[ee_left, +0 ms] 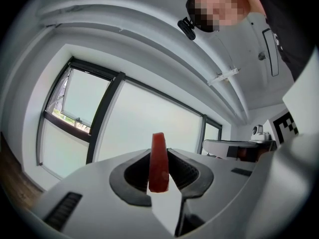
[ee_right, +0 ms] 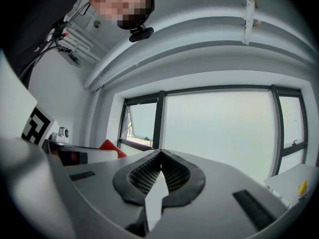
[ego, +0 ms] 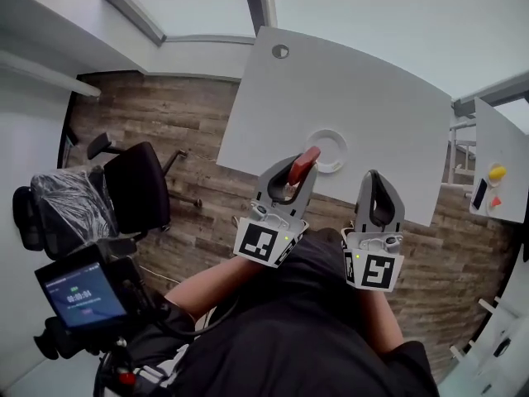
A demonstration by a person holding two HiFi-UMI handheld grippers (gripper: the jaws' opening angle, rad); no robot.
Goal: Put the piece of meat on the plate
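My left gripper [ego: 297,174] is clenched on the piece of meat [ee_left: 159,162], a thin red slice standing on edge between the pads, its top poking out past the jaw tips. From the head view it sits just beside the left rim of the white plate [ego: 328,136] on the white table [ego: 372,81], not on it. My right gripper [ee_right: 160,156] is closed with nothing in it

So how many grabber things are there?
2. The left gripper points toward the plate, jaws shut on the piece of meat. The right gripper is beside it, jaws shut and empty. None look hidden.
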